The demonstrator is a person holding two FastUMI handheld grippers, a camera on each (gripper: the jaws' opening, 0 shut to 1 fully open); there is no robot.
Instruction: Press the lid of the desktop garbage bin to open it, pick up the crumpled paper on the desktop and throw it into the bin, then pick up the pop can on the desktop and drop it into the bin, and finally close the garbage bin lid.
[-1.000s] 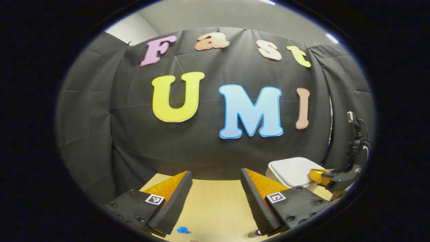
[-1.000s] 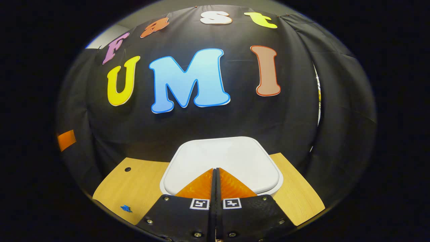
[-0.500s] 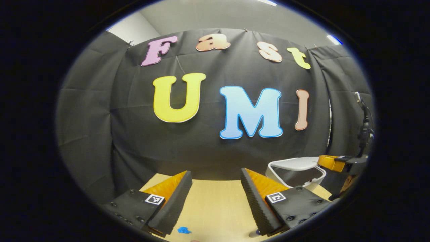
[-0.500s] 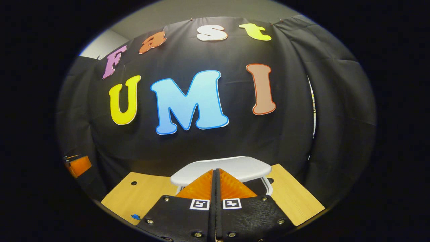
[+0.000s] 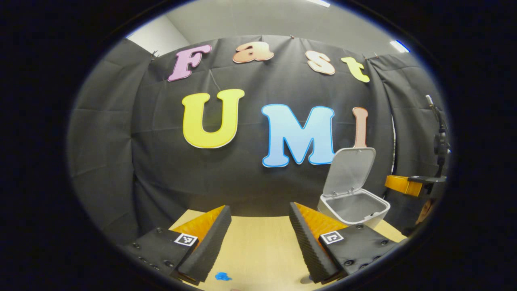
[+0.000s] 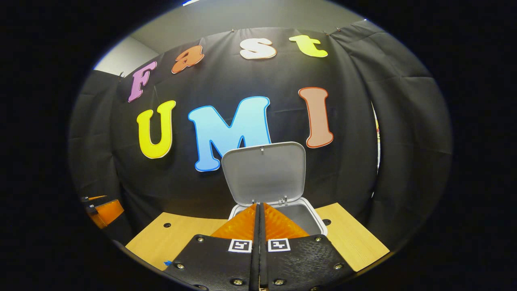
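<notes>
The white desktop bin (image 5: 355,207) stands at the back right of the wooden table with its lid (image 5: 349,165) swung upright. In the right gripper view the lid (image 6: 264,171) rises straight ahead, and the bin's open mouth (image 6: 301,216) sits just beyond my right gripper (image 6: 259,207), which is shut with nothing between its fingers. That same gripper (image 5: 408,185) hovers to the right of the bin in the left gripper view. My left gripper (image 5: 260,216) stands open over the tabletop, empty, to the left of the bin.
The wooden table (image 5: 258,246) carries a small blue mark (image 5: 222,276) near its front. Two holes (image 6: 167,224) pierce the tabletop on either side of the bin. Black cloth walls close the booth behind and on both sides.
The bin's lid sprang from flat shut to fully upright. My right gripper lifted off the lid and drew back. The left gripper stayed put.
</notes>
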